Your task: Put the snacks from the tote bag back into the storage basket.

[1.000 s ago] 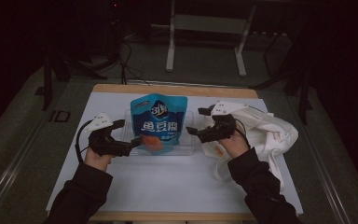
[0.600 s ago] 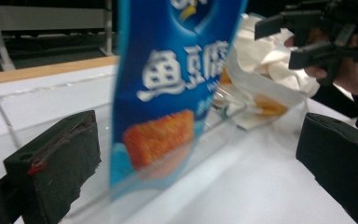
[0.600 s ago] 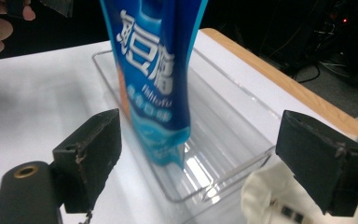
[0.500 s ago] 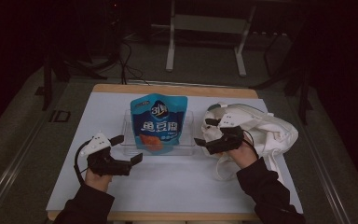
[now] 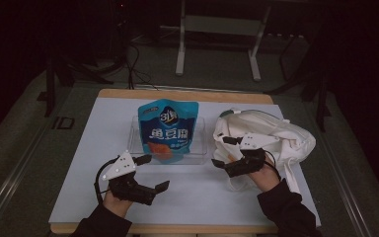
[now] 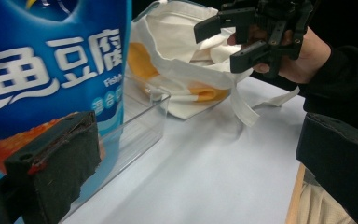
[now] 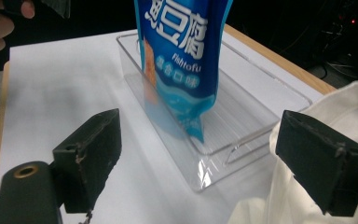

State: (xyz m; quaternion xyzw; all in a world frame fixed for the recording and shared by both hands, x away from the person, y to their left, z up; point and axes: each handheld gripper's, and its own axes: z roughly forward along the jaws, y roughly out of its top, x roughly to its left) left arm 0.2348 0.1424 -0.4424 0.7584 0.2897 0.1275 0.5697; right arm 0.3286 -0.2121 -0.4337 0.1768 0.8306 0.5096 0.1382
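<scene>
From above, the blue snack pouch [image 5: 168, 130] stands upright in a clear tray [image 5: 200, 148] mid tabletop [image 5: 79, 148], with the white cloth bag [image 5: 271, 136] just right of it. The left gripper [image 5: 150, 173] and right gripper [image 5: 223, 152] both hang wide open, holding nothing. The right gripper view shows "Fishtofu" print, unreadable from above. The left gripper view cuts off the pouch top but shows yellow patches on the bag.

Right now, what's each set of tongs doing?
Left tongs: open, holding nothing.
Right tongs: open, holding nothing, beside the cloth bag.
</scene>
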